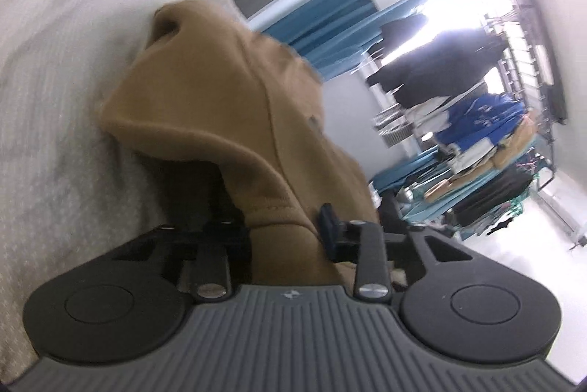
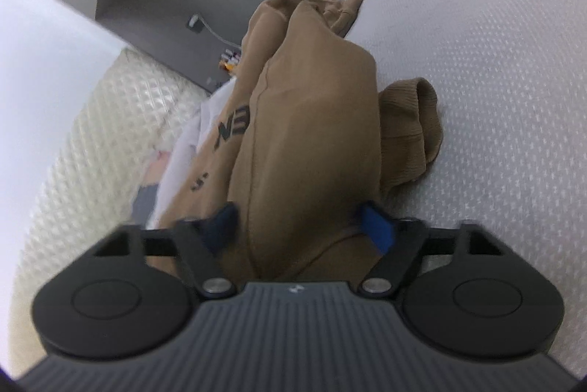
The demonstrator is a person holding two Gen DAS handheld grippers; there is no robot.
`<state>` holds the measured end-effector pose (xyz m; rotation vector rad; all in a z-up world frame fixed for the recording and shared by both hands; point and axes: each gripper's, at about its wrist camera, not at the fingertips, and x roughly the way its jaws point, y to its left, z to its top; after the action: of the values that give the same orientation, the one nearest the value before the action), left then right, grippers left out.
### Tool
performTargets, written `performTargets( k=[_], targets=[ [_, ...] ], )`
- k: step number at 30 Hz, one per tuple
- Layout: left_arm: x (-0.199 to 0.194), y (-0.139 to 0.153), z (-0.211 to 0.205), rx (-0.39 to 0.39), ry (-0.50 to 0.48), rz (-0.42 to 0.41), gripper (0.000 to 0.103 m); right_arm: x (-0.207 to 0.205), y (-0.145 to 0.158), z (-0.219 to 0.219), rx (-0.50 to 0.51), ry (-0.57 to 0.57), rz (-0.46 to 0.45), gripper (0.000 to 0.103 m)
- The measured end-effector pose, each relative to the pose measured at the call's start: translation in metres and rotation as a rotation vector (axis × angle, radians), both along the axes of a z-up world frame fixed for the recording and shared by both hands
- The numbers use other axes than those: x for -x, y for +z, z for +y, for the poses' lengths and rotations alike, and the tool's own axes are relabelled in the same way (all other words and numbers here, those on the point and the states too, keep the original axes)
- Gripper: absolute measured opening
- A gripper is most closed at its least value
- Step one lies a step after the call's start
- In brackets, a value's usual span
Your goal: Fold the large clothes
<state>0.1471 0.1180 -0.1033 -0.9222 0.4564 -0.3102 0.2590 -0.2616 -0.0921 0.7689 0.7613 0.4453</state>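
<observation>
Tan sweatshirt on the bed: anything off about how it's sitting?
Yes. The tan sweatshirt is bunched in a heap on the white bedspread, not flat. One ribbed cuff pokes out to the side, and the dark lettering reads mirrored. Both the left gripper and right gripper have fabric between their jaws.

Tan sweatshirt [image 2: 312,135] — bunched, on bed

left tool [image 1: 290,227] clamped narrow, right tool [image 2: 299,227] clamped wider
</observation>
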Motion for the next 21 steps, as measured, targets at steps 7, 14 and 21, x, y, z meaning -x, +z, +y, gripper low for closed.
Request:
performTargets(
  k=[7, 14, 21],
  targets=[
    [0.033, 0.024, 0.013, 0.016, 0.060, -0.056, 0.015, 0.030, 0.040, 0.012, 0.110, 0.078, -0.197, 0.019],
    [0.084, 0.051, 0.029, 0.054, 0.122, -0.122, 0.014, 0.090, 0.090, 0.002, 0.042, 0.096, -0.417, 0.009],
    [0.152, 0.081, 0.033, 0.087, 0.144, -0.169, 0.014, 0.143, 0.126, 0.000, 0.052, 0.130, -0.501, 0.008]
  ],
)
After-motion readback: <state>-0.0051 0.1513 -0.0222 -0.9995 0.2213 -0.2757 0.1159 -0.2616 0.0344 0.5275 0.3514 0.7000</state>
